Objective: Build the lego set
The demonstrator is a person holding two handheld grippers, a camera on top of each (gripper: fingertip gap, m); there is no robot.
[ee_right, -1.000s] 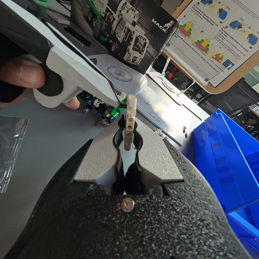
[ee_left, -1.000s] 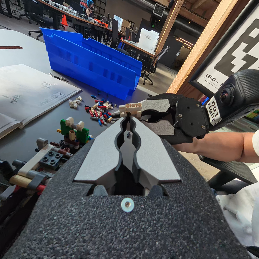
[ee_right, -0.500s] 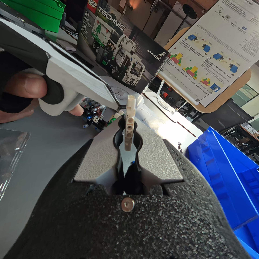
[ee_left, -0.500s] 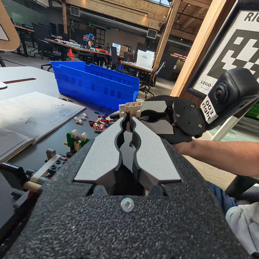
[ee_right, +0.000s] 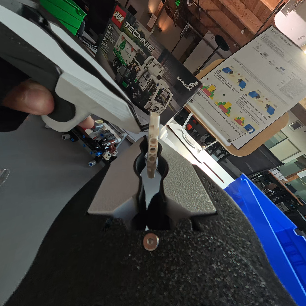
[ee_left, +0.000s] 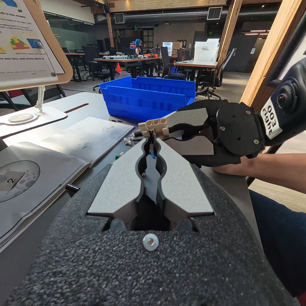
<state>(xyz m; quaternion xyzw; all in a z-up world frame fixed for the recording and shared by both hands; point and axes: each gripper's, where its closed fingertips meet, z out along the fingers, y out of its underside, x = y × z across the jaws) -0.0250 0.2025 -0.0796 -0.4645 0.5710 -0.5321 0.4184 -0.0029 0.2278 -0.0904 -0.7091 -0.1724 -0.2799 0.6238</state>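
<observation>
Beam (ee_right: 152, 149), pale with holes, sits edge-on between the right gripper (ee_right: 151, 145) fingers, both pads pressed on its sides, held in the air above the table (ee_left: 92, 102). Left gripper (ee_left: 151, 140) fingers are pressed nearly together, pinching a thin black pin (ee_left: 151, 135). The pin tip sits at a notch on the beam's underside, touching or partly in; can't tell how deep. From the right wrist view the left gripper comes in from the left, its tip just beside the beam's upper end.

Loose parts (ee_left: 129, 140) lie by the open booklet (ee_left: 82, 140), blue bin (ee_left: 145, 99) behind. Partial build (ee_right: 102, 145) sits on the table under the left gripper, well apart from the beam. Set box (ee_right: 145, 66) and sheet on a stand (ee_right: 248, 91) are farther back.
</observation>
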